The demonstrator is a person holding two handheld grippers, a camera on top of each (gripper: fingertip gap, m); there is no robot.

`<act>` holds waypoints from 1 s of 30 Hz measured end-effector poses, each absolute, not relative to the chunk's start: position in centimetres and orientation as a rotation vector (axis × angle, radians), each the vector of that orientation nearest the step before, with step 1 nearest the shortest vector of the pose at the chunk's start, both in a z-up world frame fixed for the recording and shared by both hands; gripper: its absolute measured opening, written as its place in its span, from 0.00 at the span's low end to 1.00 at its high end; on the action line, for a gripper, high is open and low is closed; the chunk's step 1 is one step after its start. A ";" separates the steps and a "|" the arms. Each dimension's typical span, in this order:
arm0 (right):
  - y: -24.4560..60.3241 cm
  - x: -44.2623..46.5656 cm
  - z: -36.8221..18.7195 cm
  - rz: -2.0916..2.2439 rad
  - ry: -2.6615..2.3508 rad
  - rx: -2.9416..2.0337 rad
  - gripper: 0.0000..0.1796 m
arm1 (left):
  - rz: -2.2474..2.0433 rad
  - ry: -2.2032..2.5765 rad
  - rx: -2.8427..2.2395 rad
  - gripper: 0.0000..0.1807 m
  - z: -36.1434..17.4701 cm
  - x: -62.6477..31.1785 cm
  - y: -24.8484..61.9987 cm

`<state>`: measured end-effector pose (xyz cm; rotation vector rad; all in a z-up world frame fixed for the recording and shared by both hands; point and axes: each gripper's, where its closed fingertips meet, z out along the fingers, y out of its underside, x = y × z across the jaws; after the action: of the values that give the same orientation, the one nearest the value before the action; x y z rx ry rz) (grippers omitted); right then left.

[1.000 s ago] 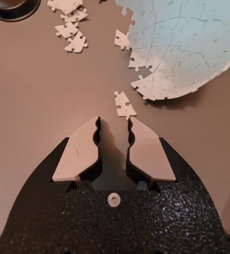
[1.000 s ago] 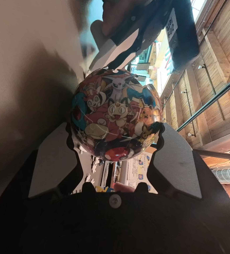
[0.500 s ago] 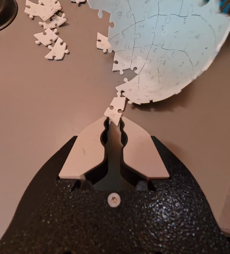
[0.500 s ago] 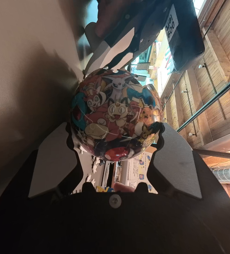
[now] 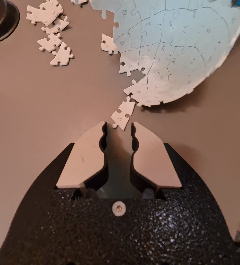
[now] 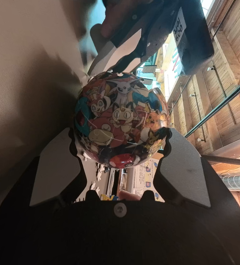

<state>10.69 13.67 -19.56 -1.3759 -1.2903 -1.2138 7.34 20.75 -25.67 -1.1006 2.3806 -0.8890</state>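
White loose piece (image 5: 122, 116) at parted left hand-held gripper (image 5: 118, 124) tips | right hand-held gripper (image 6: 120, 137) clamps puzzle ball (image 6: 120, 121)

left hand-held gripper (image 5: 118, 124): jaws apart over the counter (image 5: 44, 100) | joined white pieces (image 5: 123, 114) at its tips, touching puzzle shell (image 5: 173, 50) | loose pieces (image 5: 53, 34) far-left

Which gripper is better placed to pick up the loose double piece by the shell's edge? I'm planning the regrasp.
Left, probably. The left gripper is open with the loose two-piece section right at its fingertips, while the right gripper is clamped on the puzzle ball.
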 end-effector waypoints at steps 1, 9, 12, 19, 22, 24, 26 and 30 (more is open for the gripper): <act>13.7 10.7 -19.6 -1.213 -1.290 -1.376 0.66 | -0.888 2.408 -1.044 0.18 -25.6 7.4 20.8; 13.6 10.6 -19.5 -1.211 -1.289 -1.377 0.66 | -1.050 2.630 -0.805 0.23 -25.2 8.0 20.8; 13.6 10.6 -19.5 -1.210 -1.289 -1.377 0.66 | -1.107 2.707 -0.760 0.24 -25.5 8.1 20.3; 13.6 10.6 -19.5 -1.201 -1.282 -1.381 0.66 | -1.089 2.703 -0.718 0.12 -25.9 8.3 20.3; 13.6 10.6 -19.5 -1.194 -1.283 -1.383 0.66 | -1.064 2.699 -0.701 0.12 -25.9 8.2 20.4; 13.6 10.6 -19.5 -1.191 -1.290 -1.381 0.67 | -1.045 2.696 -0.675 0.12 -25.7 8.3 20.4; 13.6 10.6 -19.5 -1.188 -1.301 -1.378 0.67 | -1.061 2.676 -0.659 0.12 -25.1 8.8 20.4; 13.7 10.6 -19.4 -1.188 -1.321 -1.377 0.67 | -1.108 2.666 -0.631 0.12 -24.3 9.8 20.2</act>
<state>10.61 13.75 -19.45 -1.3769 -1.3215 -1.1880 9.84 20.20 -24.27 -0.6311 2.6663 -1.1085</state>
